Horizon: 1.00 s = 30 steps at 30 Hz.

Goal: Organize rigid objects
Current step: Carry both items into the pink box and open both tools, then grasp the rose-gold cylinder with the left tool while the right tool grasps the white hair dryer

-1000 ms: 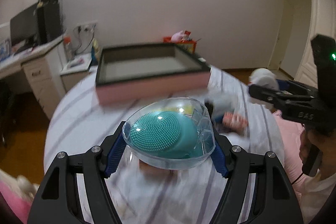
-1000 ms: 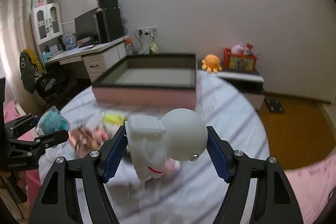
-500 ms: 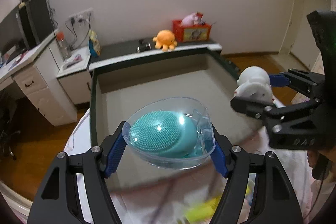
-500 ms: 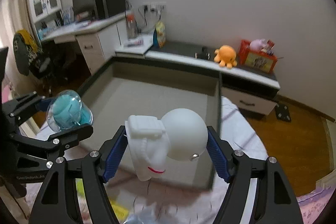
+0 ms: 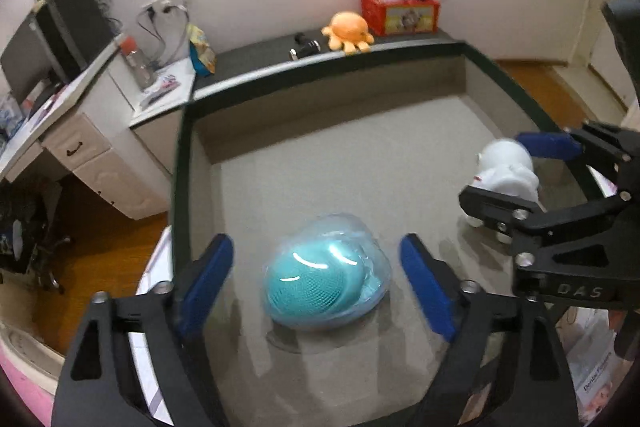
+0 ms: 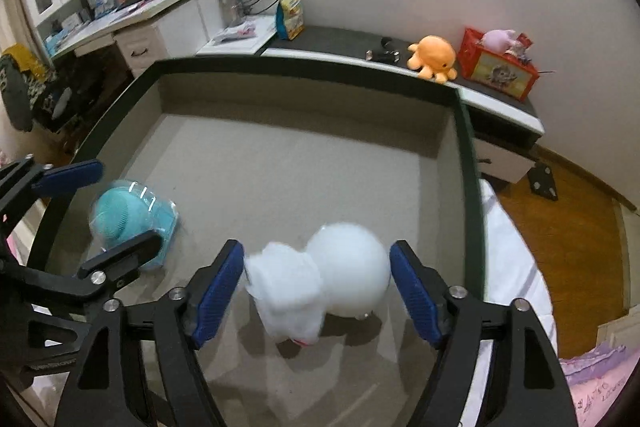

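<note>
A teal bristled brush in a clear domed case [image 5: 326, 283] lies blurred on the grey floor of the big dark-rimmed box [image 5: 178, 167]. My left gripper [image 5: 318, 283] hangs over it with its jaws opening, both blue pads clear of the case. A white round-headed figure [image 6: 320, 279], also blurred, sits low between the blue pads of my right gripper [image 6: 318, 293], whose jaws are opening and no longer press on it. The right wrist view has the left gripper [image 6: 96, 215] and the case [image 6: 132, 215] at the left of the box [image 6: 466, 167]. The left wrist view has the right gripper [image 5: 516, 173] and the figure [image 5: 506, 175] at the right.
Behind the box runs a low dark shelf with an orange octopus plush [image 5: 348, 31] and a red toy box [image 5: 400, 11]. A white desk [image 5: 80, 143] with a monitor and a bottle stands to the left. Wooden floor [image 6: 560, 227] shows to the right, beyond the bed's edge.
Both grippers travelled from above the bed to over the box and tilted down. Their jaws have widened, and the cased brush and the white figure have left the pads and sunk toward the box floor.
</note>
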Each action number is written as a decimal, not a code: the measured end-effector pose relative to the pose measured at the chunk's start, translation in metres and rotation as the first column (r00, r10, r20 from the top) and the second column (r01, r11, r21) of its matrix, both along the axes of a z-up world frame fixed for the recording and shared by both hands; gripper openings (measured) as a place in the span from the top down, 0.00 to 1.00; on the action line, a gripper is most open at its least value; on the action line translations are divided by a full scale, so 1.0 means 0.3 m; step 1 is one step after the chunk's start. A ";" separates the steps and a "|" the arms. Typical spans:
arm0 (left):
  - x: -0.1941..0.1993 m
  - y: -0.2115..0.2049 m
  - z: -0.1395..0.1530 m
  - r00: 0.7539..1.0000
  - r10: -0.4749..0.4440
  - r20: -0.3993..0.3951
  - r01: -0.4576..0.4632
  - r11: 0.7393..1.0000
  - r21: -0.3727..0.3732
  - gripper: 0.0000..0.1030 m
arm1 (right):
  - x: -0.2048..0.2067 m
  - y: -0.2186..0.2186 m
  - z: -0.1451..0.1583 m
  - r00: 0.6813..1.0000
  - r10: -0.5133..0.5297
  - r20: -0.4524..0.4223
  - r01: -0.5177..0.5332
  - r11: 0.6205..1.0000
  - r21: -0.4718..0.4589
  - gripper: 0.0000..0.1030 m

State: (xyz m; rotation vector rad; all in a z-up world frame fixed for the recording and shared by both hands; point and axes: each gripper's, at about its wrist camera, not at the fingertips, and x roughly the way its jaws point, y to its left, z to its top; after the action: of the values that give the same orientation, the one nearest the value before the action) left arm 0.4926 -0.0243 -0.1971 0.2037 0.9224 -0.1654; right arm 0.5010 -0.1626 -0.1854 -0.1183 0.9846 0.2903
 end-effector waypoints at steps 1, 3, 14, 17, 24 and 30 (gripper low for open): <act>-0.024 0.008 0.018 1.000 0.004 0.017 -0.004 1.000 -0.016 0.08 | -0.007 -0.006 0.012 1.000 0.002 0.008 -0.002 1.000 0.017 0.22; -0.058 0.035 0.052 0.999 -0.001 0.053 0.003 0.999 -0.042 0.06 | -0.015 -0.014 0.052 0.999 -0.002 0.039 0.001 1.000 0.029 0.22; -0.544 0.126 0.297 0.921 0.100 0.376 -0.053 0.990 -0.134 0.00 | -0.465 -0.052 0.335 0.940 -0.024 0.339 -0.016 0.993 0.116 0.14; -0.697 0.123 0.326 0.897 0.099 0.432 -0.045 0.990 -0.134 0.00 | -0.625 -0.052 0.369 0.914 -0.033 0.404 -0.014 0.993 0.114 0.13; -1.031 0.098 0.323 0.833 0.149 0.532 -0.100 0.988 -0.119 0.00 | -0.928 -0.081 0.386 0.842 -0.097 0.531 0.017 0.988 0.154 0.13; -1.175 0.102 0.285 0.844 0.146 0.517 -0.079 0.986 -0.149 0.00 | -1.095 -0.087 0.323 0.835 -0.144 0.531 0.078 0.986 0.145 0.13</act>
State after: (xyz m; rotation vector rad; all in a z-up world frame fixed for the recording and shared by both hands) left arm 0.1401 0.0064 -0.1115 0.0718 0.3694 -0.0488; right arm 0.1726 -0.1887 -0.0885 -0.0294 0.4042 0.1891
